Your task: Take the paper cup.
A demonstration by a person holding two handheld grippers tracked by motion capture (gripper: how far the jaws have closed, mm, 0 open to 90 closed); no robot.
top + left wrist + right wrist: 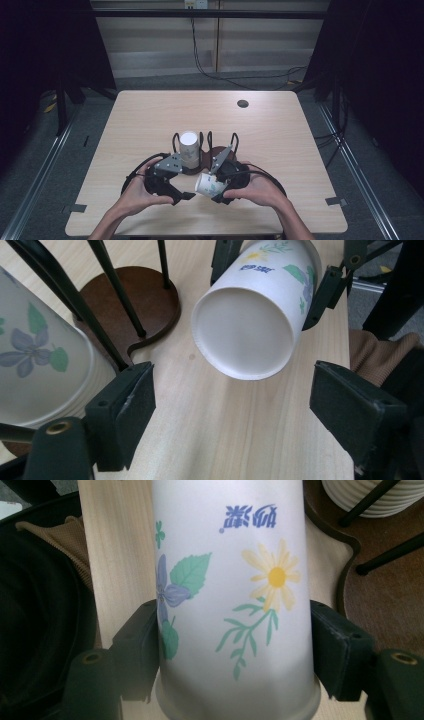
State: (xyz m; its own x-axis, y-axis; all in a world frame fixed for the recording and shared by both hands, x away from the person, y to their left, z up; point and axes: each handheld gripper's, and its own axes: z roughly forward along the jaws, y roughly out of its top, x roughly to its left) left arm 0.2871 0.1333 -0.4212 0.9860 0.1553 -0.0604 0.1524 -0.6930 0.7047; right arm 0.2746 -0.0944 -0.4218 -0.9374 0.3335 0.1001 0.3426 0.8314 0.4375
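Counting two paper cups (210, 185), one rack (220, 150)

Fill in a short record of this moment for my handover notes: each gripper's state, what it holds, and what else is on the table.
left gripper: open, nothing between its jaws; they have just been opening
right gripper: shut on the paper cup
paper cup: white with a flower print, lying on its side in the air, its base toward the left gripper
cup holder: brown base with black wire loops, just behind the grippers
second cup: upside down in the cup holder's left side
table: light wood, a round hole near its far edge
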